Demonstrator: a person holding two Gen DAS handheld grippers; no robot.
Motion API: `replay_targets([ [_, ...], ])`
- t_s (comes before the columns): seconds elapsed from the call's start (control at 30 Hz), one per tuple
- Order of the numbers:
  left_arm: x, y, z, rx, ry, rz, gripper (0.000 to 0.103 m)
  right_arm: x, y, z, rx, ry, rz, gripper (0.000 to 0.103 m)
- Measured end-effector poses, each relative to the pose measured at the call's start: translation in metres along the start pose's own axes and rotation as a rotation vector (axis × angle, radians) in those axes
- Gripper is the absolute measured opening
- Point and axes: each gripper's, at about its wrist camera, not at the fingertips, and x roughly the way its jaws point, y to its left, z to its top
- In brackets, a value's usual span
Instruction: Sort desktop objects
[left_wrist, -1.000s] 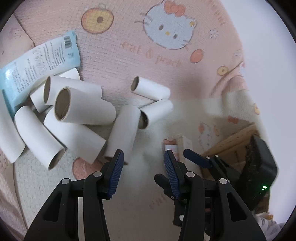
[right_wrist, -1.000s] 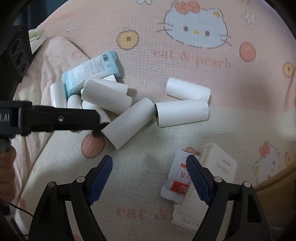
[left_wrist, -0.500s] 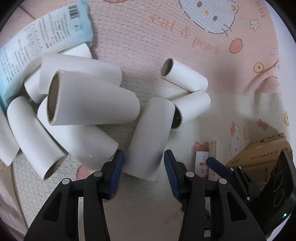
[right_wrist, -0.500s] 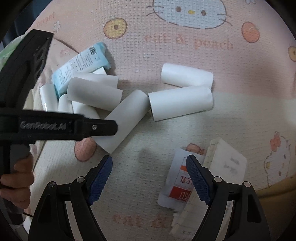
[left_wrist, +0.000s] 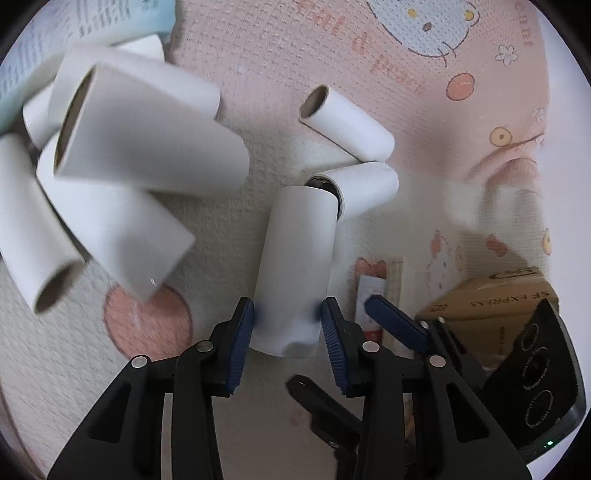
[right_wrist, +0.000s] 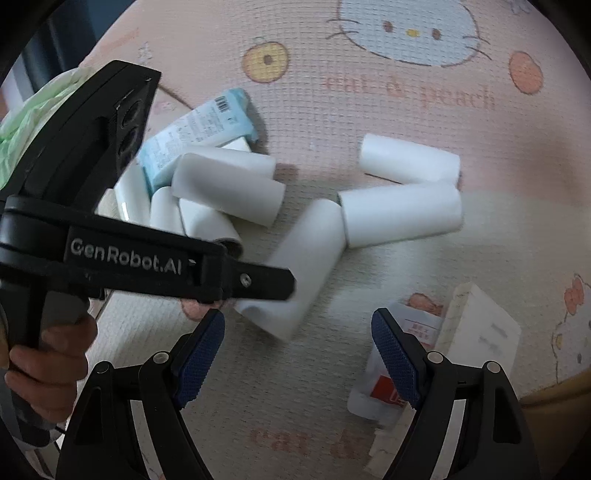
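Several white cardboard tubes lie on a pink Hello Kitty mat. My left gripper (left_wrist: 287, 332) is open with its blue pads on either side of the near end of one tube (left_wrist: 295, 266); small gaps show between pads and tube. The same tube (right_wrist: 303, 269) shows in the right wrist view, with the left gripper's body (right_wrist: 147, 266) across it. My right gripper (right_wrist: 298, 354) is open and empty above the mat, near a white and red sachet (right_wrist: 391, 369) and a white card packet (right_wrist: 480, 332).
A pile of tubes (left_wrist: 110, 166) and a light blue packet (right_wrist: 199, 129) lie at the left. Two more tubes (right_wrist: 402, 192) lie beyond the flanked one. A brown cardboard box (left_wrist: 495, 306) stands at the right.
My left gripper has moved forward and down so that its pads now flank the tube's near end. My right gripper has barely moved.
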Motion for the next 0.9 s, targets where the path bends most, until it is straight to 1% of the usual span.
replay_targets([
  [0.13, 0.002, 0.005, -0.013, -0.043, -0.002, -0.058, 0.042, 0.007, 0.004, -0.004, -0.01, 0.028, 0.007, 0.081],
  [0.23, 0.002, 0.006, -0.023, -0.068, -0.016, -0.077, 0.042, 0.009, 0.005, -0.009, 0.002, 0.038, 0.035, 0.08],
  [0.27, 0.002, 0.006, -0.026, -0.07, -0.017, -0.079, 0.042, 0.009, 0.006, -0.011, -0.002, 0.039, 0.043, 0.079],
  [0.33, 0.001, 0.006, -0.034, -0.068, -0.018, -0.081, 0.042, 0.009, 0.009, -0.015, -0.013, 0.045, 0.049, 0.068],
  [0.37, -0.001, 0.006, -0.038, -0.066, -0.022, -0.072, 0.042, 0.011, 0.012, -0.018, -0.021, 0.066, 0.058, 0.059],
  [0.43, -0.004, 0.006, -0.048, -0.06, -0.033, -0.065, 0.041, 0.007, 0.013, -0.025, -0.01, 0.068, 0.068, 0.058],
  [0.57, -0.011, 0.005, -0.068, -0.045, -0.015, -0.066, 0.038, -0.001, 0.017, -0.043, 0.039, 0.099, 0.089, 0.058],
  [0.67, -0.013, 0.005, -0.081, -0.045, 0.004, -0.075, 0.036, -0.009, 0.019, -0.06, 0.093, 0.146, 0.087, 0.058],
  [0.73, -0.013, 0.004, -0.085, -0.039, 0.01, -0.083, 0.036, -0.013, 0.022, -0.068, 0.098, 0.194, 0.086, 0.059],
  [0.83, -0.011, 0.01, -0.083, -0.062, 0.019, -0.11, 0.036, -0.012, 0.022, -0.07, 0.113, 0.202, 0.065, 0.058],
  [0.87, -0.009, 0.013, -0.082, -0.077, 0.028, -0.125, 0.036, -0.01, 0.019, -0.07, 0.131, 0.203, 0.07, 0.059],
  [0.9, -0.009, 0.016, -0.081, -0.09, 0.038, -0.137, 0.036, -0.008, 0.014, -0.069, 0.17, 0.205, 0.091, 0.061],
])
